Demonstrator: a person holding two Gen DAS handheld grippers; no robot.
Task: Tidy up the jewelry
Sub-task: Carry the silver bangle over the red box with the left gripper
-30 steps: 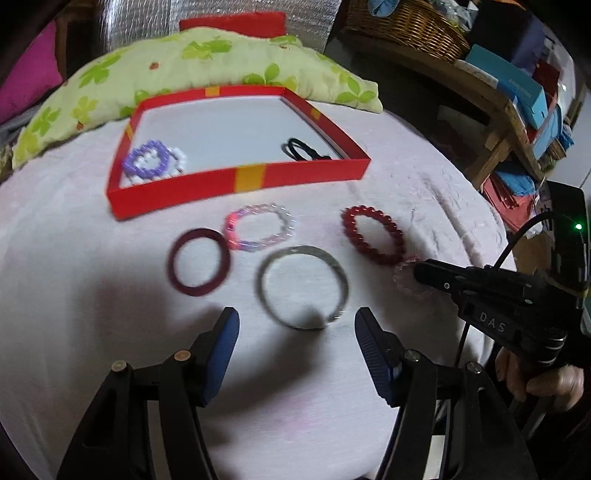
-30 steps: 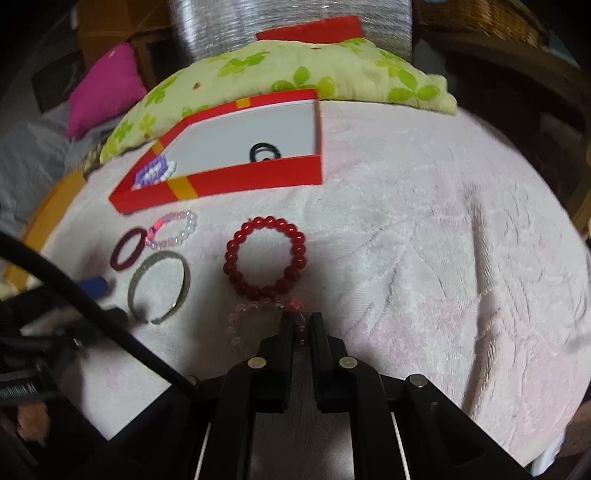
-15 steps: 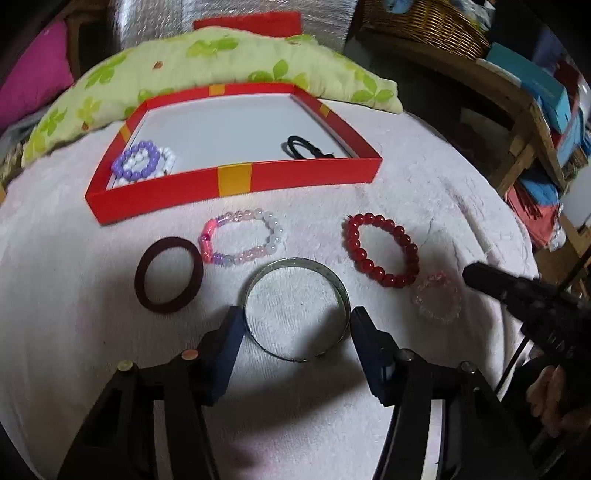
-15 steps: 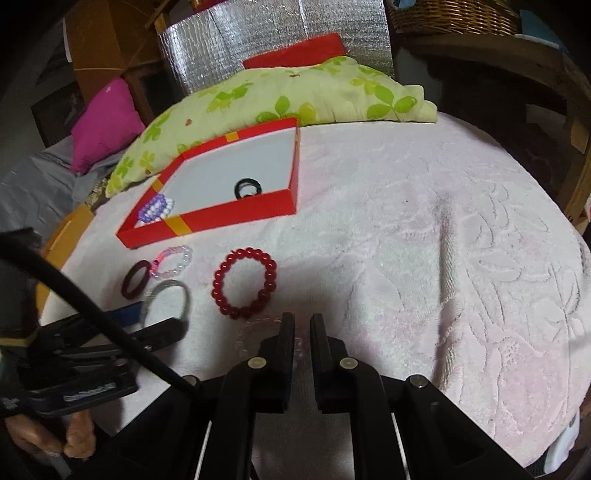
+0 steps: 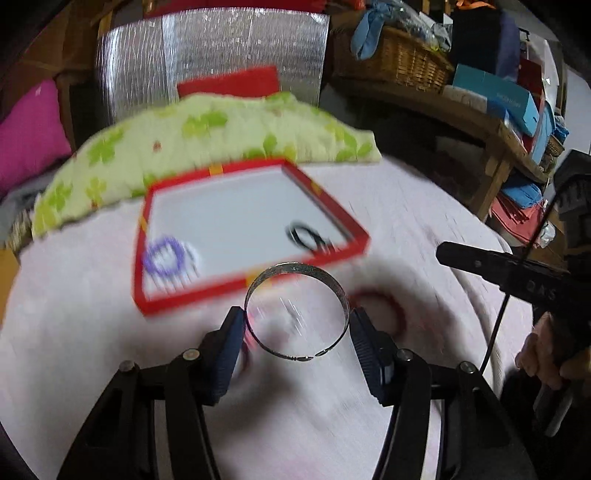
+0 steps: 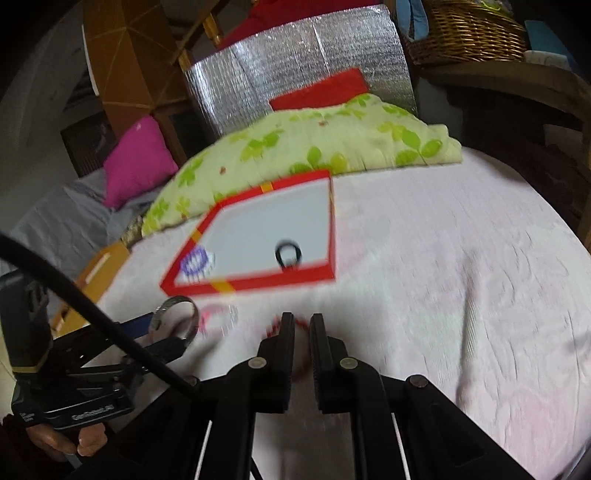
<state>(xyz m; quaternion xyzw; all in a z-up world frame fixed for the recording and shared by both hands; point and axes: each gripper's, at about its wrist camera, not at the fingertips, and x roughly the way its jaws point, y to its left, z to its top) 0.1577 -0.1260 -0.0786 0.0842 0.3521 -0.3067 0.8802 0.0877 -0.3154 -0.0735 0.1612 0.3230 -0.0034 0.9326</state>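
While the left gripper (image 5: 297, 323) pinches the silver bangle (image 5: 296, 311) across its width, its two blue pads (image 5: 229, 345) press on the band's opposite sides and carry it clear of the pale pink bedspread (image 5: 74, 332). From the left wrist view the bangle hangs just in front of the near wall of the red tray (image 5: 192, 295), with its open gap turned toward the camera. Inside the tray, a purple beaded bracelet (image 5: 164, 254) lies in the near left corner with white beads beside it, and a black hair tie (image 5: 306, 236) lies near the right wall. A red beaded bracelet (image 5: 384, 308) rests on the bedspread, blurred, behind the gripper's right finger.

Seen from the right wrist view, the right gripper (image 6: 302, 325) has its fingers (image 6: 286, 332) drawn nearly together; whether anything is caught between the tips cannot be told through the blur. The red beads (image 6: 273, 326) show blurred just behind those tips, and a pink and clear beaded bracelet (image 6: 218, 314) lies on the bedspread to their left. Further left, the silver bangle appears again in the other gripper. A green floral pillow (image 6: 314, 147) lies behind the tray, a magenta cushion (image 6: 136, 162) is off to the left, and a wicker basket (image 6: 469, 33) stands on a wooden shelf at the upper right.
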